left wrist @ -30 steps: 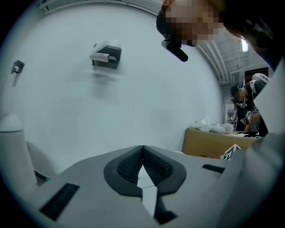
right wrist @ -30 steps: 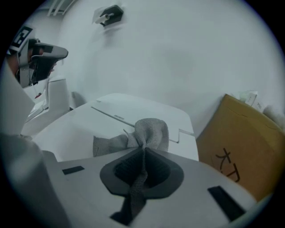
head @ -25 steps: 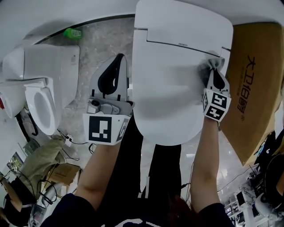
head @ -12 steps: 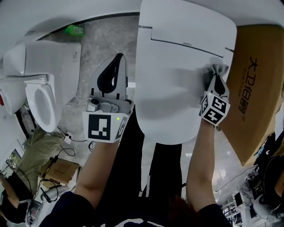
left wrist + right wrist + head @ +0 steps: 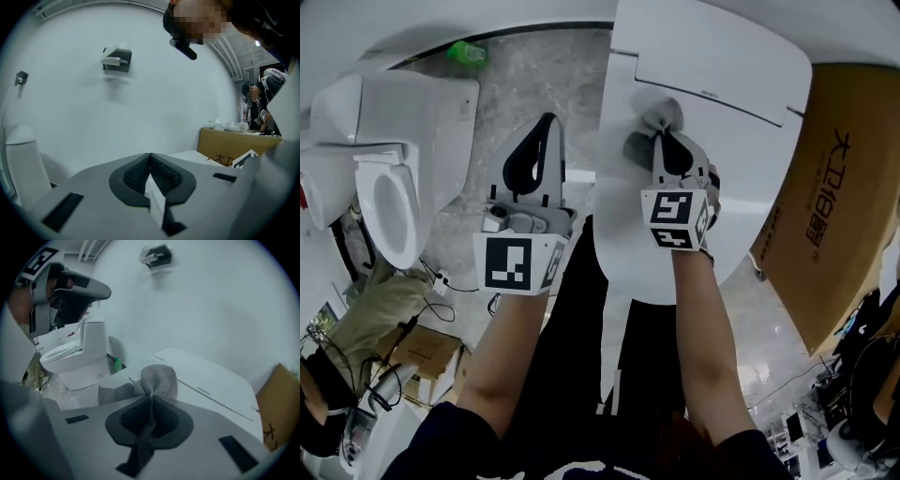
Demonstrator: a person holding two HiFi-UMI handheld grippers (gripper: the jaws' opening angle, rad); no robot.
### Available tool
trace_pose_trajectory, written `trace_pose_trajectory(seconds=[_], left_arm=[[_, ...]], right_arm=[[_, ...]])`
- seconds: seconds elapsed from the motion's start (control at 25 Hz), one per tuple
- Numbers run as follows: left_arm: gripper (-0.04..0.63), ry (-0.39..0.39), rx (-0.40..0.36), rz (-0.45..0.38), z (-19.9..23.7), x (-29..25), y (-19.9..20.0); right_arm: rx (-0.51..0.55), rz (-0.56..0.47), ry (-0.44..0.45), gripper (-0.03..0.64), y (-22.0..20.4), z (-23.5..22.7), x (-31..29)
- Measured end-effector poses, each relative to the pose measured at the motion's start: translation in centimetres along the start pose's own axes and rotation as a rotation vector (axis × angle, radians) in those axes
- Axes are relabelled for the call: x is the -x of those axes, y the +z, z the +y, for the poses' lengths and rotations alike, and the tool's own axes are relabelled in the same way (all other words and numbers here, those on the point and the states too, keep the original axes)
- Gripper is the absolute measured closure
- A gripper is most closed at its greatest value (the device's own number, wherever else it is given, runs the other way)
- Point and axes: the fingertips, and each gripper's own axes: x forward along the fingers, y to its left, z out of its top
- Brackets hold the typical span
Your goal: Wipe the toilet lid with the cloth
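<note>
The white toilet lid [image 5: 741,178] lies closed, spanning the centre and right of the head view. My right gripper [image 5: 666,139] is shut on a grey cloth [image 5: 649,133], which rests on the lid's left part near the hinge end. In the right gripper view the cloth [image 5: 158,379] bunches out past the jaws onto the lid [image 5: 213,380]. To the left of the toilet, above the marble floor, my left gripper [image 5: 546,127] hangs shut. The left gripper view shows its pads [image 5: 161,173] pressed together with nothing between them.
A second white toilet [image 5: 389,178] with its seat exposed stands at the left. A green bottle [image 5: 465,52] lies by the wall. A brown cardboard box [image 5: 834,216] leans right of the lid. Cables and bags [image 5: 389,328] clutter the lower-left floor.
My right gripper has dragged the cloth leftward across the lid, from its right edge to its left part. The left gripper has barely moved.
</note>
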Motion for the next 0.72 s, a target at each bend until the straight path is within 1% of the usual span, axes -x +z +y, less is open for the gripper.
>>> trace_pose_trajectory(seconds=[0.2, 0.36, 0.48, 0.72], left_arm=[[0.575, 0.019, -0.007, 0.008, 0.9, 0.7, -0.6], [0.575, 0.02, 0.0, 0.017, 0.4, 0.7, -1.2], [0.575, 0.006, 0.0, 0.023, -0.3, 0.5, -1.3], [0.575, -0.013, 0.009, 0.017, -1.6, 0.0, -1.4]], right_arm=[[0.08, -0.012, 0.133, 0.583, 1.7, 4.9, -0.9], [0.125, -0.017, 0.191, 0.583, 1.6, 6.1, -0.6], [0.135, -0.023, 0.182, 0.583, 0.7, 5.3, 0.1], [0.003, -0.002, 0.089, 0.583, -2.8, -0.1, 2.8]])
